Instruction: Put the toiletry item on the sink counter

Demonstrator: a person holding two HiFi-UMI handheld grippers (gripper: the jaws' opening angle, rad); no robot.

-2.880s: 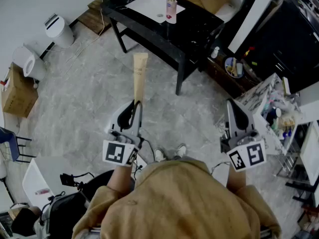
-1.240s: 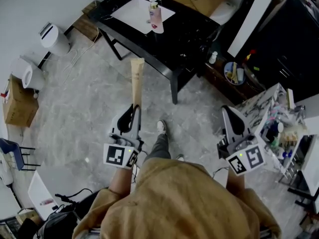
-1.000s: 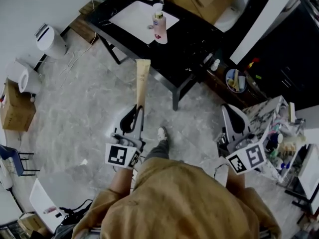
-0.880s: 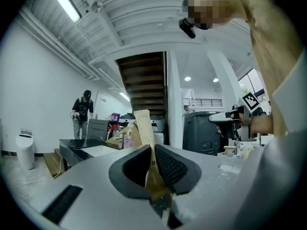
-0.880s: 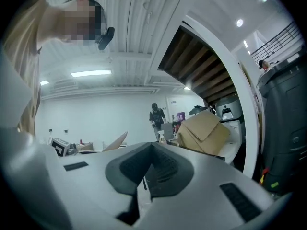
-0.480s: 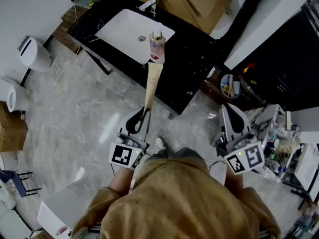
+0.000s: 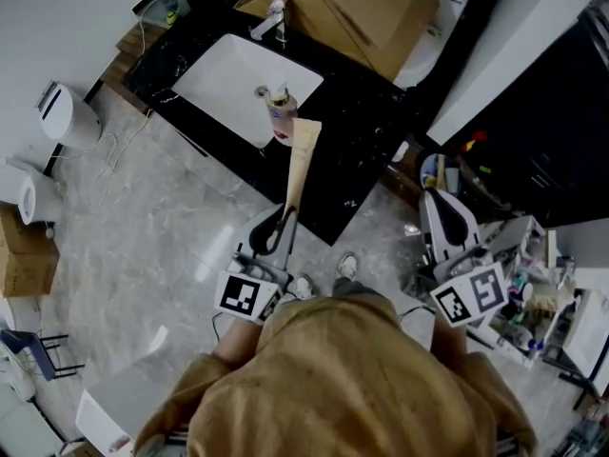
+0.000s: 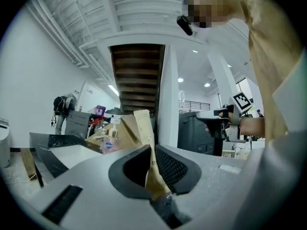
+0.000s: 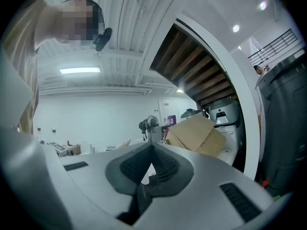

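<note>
While the tan tube (image 7: pixel 302 160) is clenched in the jaws of the left gripper (image 7: pixel 284 225), its top is held over the black desk (image 7: pixel 366 127) beside a pump bottle (image 7: pixel 281 120); the jaws of the right gripper (image 7: pixel 443 219) are pressed together, empty.

The tube's (image 7: pixel 300 165) lower end is buried between the jaws of the left hand-held gripper (image 7: pixel 283 219), and its print is too small to read. At 12 o'clock in the head view, a cardboard box (image 7: pixel 371 12) covers the desk's (image 7: pixel 376 112) far side and runs off the edge. The pump bottle's (image 7: pixel 280 120) label is illegible. The clutter on the rack (image 7: pixel 533 293) at 4 o'clock is too small to name.
</note>
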